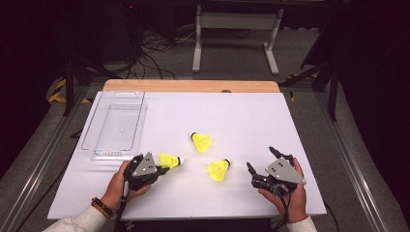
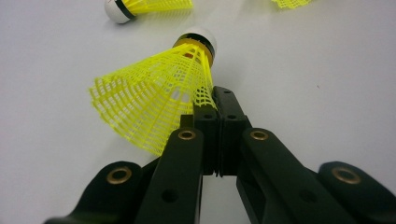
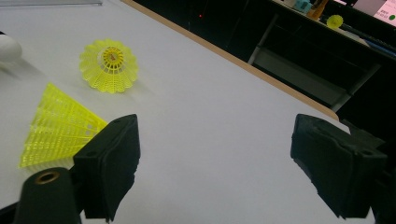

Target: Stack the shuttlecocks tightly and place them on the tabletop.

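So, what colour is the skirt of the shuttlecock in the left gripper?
Bright yellow mesh skirt, clearest in the left gripper view.

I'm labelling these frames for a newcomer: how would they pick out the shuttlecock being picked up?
On the white table, look near the front left, just right of the clear plastic tray. The left gripper is shut on the mesh skirt of a yellow shuttlecock. The two other shuttlecocks lie free and untouched.
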A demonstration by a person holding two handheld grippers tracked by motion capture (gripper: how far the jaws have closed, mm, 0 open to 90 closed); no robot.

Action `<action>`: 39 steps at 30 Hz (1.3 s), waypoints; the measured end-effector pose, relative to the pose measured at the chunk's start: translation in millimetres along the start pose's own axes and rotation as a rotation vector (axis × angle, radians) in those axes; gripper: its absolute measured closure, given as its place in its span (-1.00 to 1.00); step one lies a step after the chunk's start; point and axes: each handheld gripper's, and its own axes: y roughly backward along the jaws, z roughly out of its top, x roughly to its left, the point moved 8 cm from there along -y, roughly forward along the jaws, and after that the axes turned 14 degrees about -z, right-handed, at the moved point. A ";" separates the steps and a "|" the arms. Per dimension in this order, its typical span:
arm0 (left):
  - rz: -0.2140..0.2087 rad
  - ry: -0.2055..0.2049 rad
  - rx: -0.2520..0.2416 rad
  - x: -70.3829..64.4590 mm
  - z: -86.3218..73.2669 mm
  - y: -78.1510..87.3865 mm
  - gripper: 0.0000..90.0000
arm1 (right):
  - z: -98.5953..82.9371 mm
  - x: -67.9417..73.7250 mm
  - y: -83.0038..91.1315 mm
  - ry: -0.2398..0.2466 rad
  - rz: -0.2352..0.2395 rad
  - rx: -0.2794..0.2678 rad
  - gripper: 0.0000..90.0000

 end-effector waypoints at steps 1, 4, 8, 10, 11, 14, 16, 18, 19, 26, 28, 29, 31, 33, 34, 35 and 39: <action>0.006 -0.006 0.002 0.8 0.2 2.0 0.99 | -0.2 0.0 -0.3 0.000 0.000 0.001 -0.63; 0.014 -0.008 0.004 2.4 0.0 6.8 0.98 | -1.0 0.3 -1.1 0.001 0.001 0.006 -0.63; 0.027 -0.011 0.017 3.9 -2.1 16.1 0.99 | -1.2 1.0 -1.3 0.004 0.003 0.009 -0.63; 0.029 -0.010 0.017 4.4 -3.3 21.4 0.99 | -1.8 1.5 -1.8 0.007 0.004 0.013 -0.63; 0.031 -0.008 0.016 4.5 -4.0 23.4 0.99 | -2.0 2.0 -1.8 0.007 0.006 0.014 -0.63; 0.031 -0.001 0.020 5.5 -7.0 29.7 0.99 | -2.2 3.1 -2.4 0.013 0.007 0.017 -0.63; 0.031 0.003 0.017 5.6 -8.6 33.2 0.99 | -2.4 3.8 -2.5 0.016 0.011 0.018 -0.63; 0.031 0.004 0.022 5.3 -9.7 34.6 0.99 | -2.6 3.8 -2.5 0.018 0.011 0.019 -0.63; 0.031 0.003 0.025 4.9 -10.7 36.1 0.99 | -2.9 3.9 -2.6 0.017 0.011 0.021 -0.63; 0.048 0.016 0.040 7.7 -17.3 46.3 0.99 | -5.4 9.5 -4.1 0.040 0.045 0.039 -0.62; 0.042 0.027 0.049 8.0 -20.8 47.8 0.99 | -6.2 11.4 -4.7 0.046 0.055 0.044 -0.62; 0.044 0.029 0.052 8.0 -21.7 48.7 0.98 | -6.5 12.3 -4.8 0.049 0.058 0.046 -0.62; 0.041 0.035 0.047 7.7 -22.3 49.7 0.98 | -6.9 12.8 -5.1 0.053 0.059 0.049 -0.62; 0.041 0.038 0.048 7.9 -22.6 50.1 0.98 | -7.1 12.8 -5.2 0.053 0.060 0.051 -0.62; 0.037 0.039 0.053 8.0 -23.3 50.3 0.98 | -7.2 12.7 -5.3 0.053 0.060 0.051 -0.62; 0.036 0.040 0.053 7.9 -23.5 50.3 0.98 | -7.6 12.6 -5.6 0.052 0.063 0.054 -0.63; 0.025 0.042 0.070 6.5 -25.4 48.1 0.95 | -8.1 13.1 -5.9 0.056 0.066 0.058 -0.63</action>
